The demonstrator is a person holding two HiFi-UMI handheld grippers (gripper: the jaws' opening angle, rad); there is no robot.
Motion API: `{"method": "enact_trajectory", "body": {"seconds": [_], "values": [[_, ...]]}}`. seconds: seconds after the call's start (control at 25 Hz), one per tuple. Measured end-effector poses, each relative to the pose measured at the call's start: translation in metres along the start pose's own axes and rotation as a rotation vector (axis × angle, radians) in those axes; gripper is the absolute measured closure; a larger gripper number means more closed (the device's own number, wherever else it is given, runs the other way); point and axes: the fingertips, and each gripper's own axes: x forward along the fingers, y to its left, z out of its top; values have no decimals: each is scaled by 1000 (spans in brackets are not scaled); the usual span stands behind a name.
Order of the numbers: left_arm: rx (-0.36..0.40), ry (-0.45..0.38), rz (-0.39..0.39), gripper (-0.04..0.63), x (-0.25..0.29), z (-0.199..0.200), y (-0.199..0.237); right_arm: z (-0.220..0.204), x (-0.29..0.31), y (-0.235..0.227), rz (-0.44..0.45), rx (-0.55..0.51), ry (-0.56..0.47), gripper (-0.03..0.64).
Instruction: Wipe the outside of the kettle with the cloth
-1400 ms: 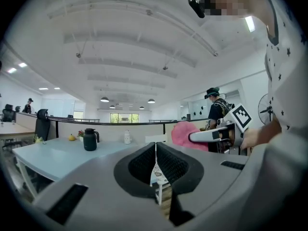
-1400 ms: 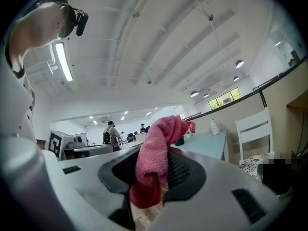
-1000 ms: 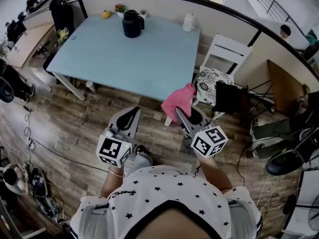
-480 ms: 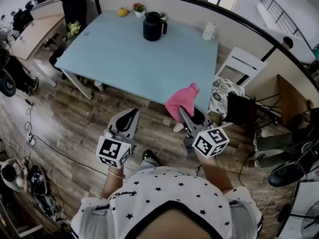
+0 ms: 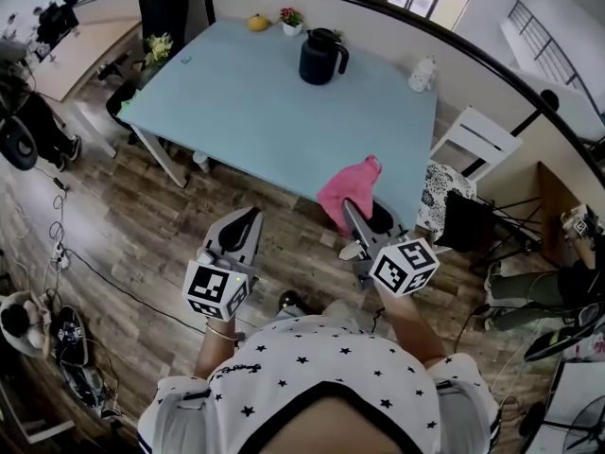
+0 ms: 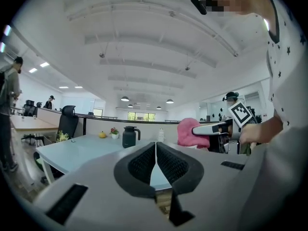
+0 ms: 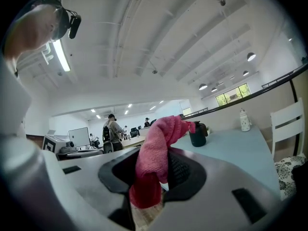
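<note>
**A:** Where is the cloth, and why is it held that way?

**B:** The right gripper [image 5: 352, 214] has its jaws clamped on a pink cloth [image 5: 348, 189]. The cloth is bunched between the pads, with a loose fold flopping over the top. I'd guess it is carried out in front so the free end can meet the kettle first.

**A:** And the kettle?

**B:** A dark kettle [image 5: 321, 57] stands upright near the far edge of the pale blue table [image 5: 236, 112], well apart from both grippers. The person stands on the wooden floor on the near side, so no wiping has begun.

**A:** What about the other hand?

**B:** The left gripper [image 5: 242, 230] has its jaws pressed together with nothing between them. It is held level beside the right one, probably free to steady the kettle later.

**A:** Is anything hard to make out?

**B:** Yes, several things.
- The cloth covers the right gripper's jaw tips from above, so only that gripper's own view shows the grip.
- The hands are mostly hidden under the marker cubes.
- The kettle is small at this range. Its handle points right, but I cannot make out the lid or spout.
- Near the kettle are a small white container [image 5: 421, 74], a yellow thing [image 5: 258, 23] and a little flowering plant [image 5: 291, 17], all too small to describe.
- A white chair [image 5: 482, 145] is partly cut off by the table's right end.
</note>
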Motion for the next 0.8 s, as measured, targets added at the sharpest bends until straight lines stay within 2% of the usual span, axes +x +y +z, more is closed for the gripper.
{"method": "enact_trajectory", "body": {"seconds": [0.36,0.6,0.8], "values": [[-11,8,-12,565,25,2,13,1,24,-20,-17,22,20,483],[16,20,18,565,40,6,37,11,57,-37,-6,30,-15,483],[36,21,40,565,71,14,67,21,95,-71,-30,41,-38,483]]}}
